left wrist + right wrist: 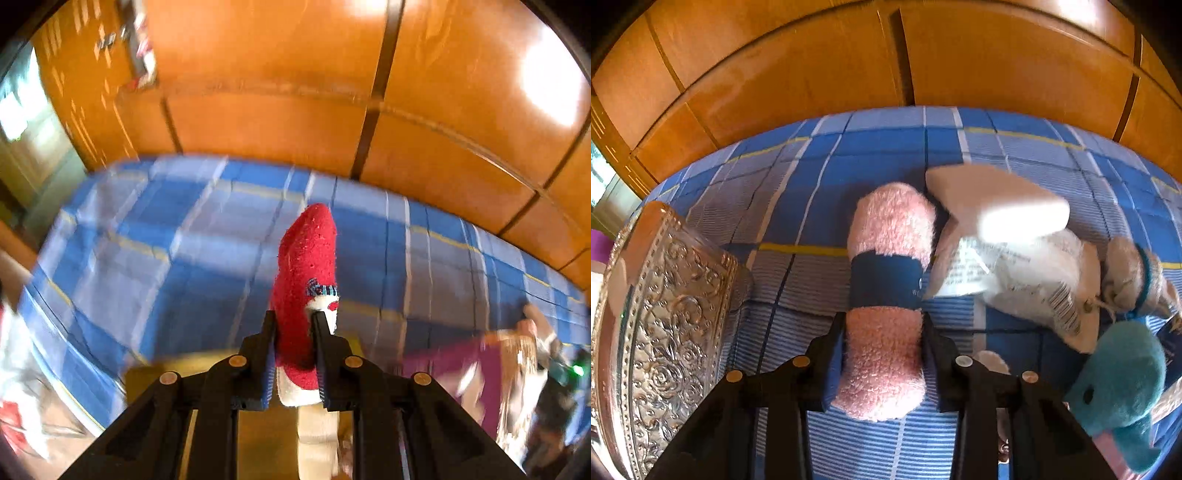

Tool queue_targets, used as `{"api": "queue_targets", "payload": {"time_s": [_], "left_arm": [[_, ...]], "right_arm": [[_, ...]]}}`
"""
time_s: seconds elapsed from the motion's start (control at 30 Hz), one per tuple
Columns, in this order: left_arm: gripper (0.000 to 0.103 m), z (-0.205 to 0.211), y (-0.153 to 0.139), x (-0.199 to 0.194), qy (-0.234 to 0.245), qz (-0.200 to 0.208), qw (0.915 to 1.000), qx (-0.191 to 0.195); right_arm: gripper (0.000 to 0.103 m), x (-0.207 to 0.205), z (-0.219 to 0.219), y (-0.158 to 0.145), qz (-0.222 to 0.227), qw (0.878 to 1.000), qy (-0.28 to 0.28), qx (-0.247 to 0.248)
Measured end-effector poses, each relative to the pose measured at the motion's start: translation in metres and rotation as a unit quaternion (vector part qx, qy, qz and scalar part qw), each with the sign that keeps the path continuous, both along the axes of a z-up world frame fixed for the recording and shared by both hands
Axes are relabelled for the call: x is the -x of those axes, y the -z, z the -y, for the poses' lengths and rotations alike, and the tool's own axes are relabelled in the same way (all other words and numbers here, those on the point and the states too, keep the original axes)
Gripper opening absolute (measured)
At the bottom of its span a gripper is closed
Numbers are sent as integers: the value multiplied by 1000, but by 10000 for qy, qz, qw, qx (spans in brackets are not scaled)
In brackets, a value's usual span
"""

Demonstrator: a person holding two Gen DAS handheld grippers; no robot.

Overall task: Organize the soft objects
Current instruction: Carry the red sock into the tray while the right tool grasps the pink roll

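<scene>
Your left gripper (293, 325) has its jaws pinching a red fuzzy sock (306, 266) at mid-length: the red toe stands up past the fingertips, a small white face with a striped hat shows just above the right-hand jaw, and the white cuff end hangs down behind the pads. The sock is lifted clear of the blue plaid bedspread (147, 221), and that whole view is smeared with blur. At the left wrist view's right edge you can make out a purple shape and something glittery, too blurred to name. Your right gripper (884, 328) straddles a pink fuzzy roll (886, 306) bound by a dark blue paper band (886, 282). The roll lies on the bedspread between the jaws, running lengthwise along them, band just beyond the fingertips, near end tucked back between the pads. Both pads sit against its sides; no earlier frame to compare. Just right of the roll lies a white plush bundle with printed tags (1015, 258), touching it near the band. A teal plush toy (1123, 387) sits at lower right. An embossed silver box (665, 314) stands well left of the roll. Orange wooden cabinet doors (849, 66) back the bed.
</scene>
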State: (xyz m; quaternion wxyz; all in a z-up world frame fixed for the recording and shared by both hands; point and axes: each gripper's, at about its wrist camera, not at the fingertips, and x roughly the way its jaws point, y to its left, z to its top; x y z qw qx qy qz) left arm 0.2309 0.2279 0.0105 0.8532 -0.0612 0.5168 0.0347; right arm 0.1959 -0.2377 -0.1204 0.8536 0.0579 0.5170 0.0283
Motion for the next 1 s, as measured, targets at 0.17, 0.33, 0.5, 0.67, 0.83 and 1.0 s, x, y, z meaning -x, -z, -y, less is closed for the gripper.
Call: {"api": "queue_targets", "payload": {"time_s": [0.17, 0.33, 0.5, 0.67, 0.83, 1.0], "left_arm": [[18, -15, 52, 54, -212, -117, 9985, 499], [19, -29, 92, 74, -472, -230, 9961, 709], [21, -30, 105, 62, -529, -156, 9959, 719], [41, -19, 109, 52, -406, -88, 9974, 594], [62, -12, 95, 72, -527, 308, 9972, 439], [62, 2, 82, 105, -361, 632, 9972, 152]], "right_arm": [[38, 2, -7, 3, -66, 9997, -114, 223], [39, 2, -15, 4, -112, 9988, -131, 462], [38, 6, -19, 4, -44, 9976, -202, 664], [38, 6, -21, 5, -55, 9970, -183, 749], [38, 7, -20, 4, -28, 9966, -244, 790], [36, 3, -20, 2, -154, 9963, -336, 781]]}}
